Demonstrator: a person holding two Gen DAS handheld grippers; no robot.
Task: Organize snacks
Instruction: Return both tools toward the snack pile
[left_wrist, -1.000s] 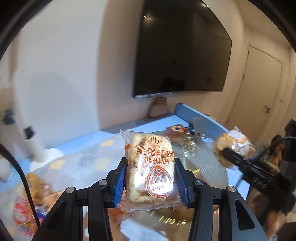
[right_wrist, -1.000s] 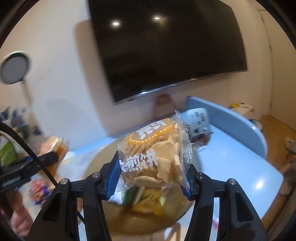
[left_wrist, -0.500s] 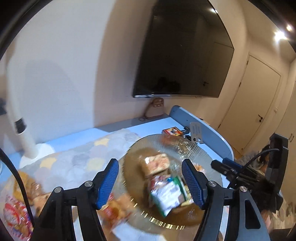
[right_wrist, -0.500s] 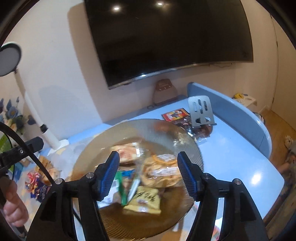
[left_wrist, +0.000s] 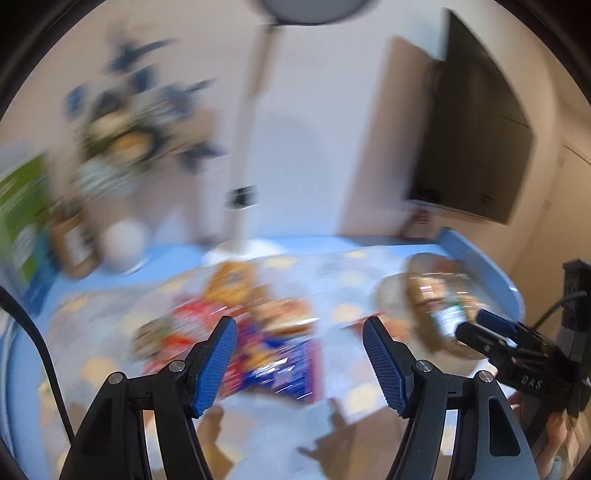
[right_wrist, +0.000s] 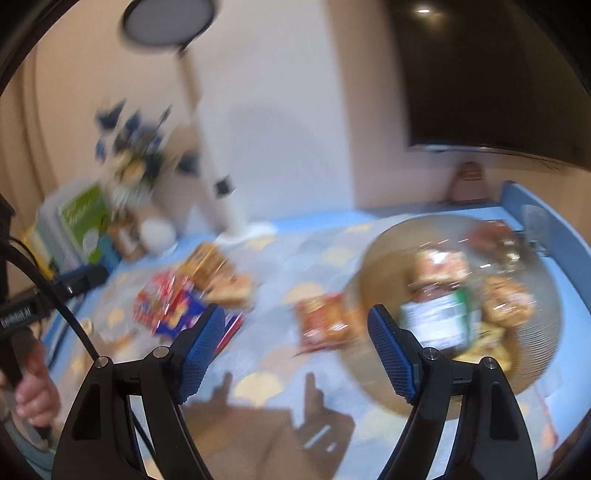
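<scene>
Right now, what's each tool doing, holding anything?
Left tool: open, holding nothing.
Right tool: jaws opening, nothing between them.

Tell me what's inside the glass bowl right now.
The glass bowl holds several wrapped snacks: a green-and-white packet, a pale cracker pack, and a reddish pack behind. Motion blur hides labels; anything beneath the pile is covered.

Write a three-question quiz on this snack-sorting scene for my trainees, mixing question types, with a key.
1. True or false: the left tongs hold a packet.
2. Where do the loose snack packets lie relative to the glass bowl in the right wrist view? A) left of it B) right of it
3. Fill in: the right tongs are empty, their jaws ____.

Key: 1 false; 2 A; 3 opening.
</scene>
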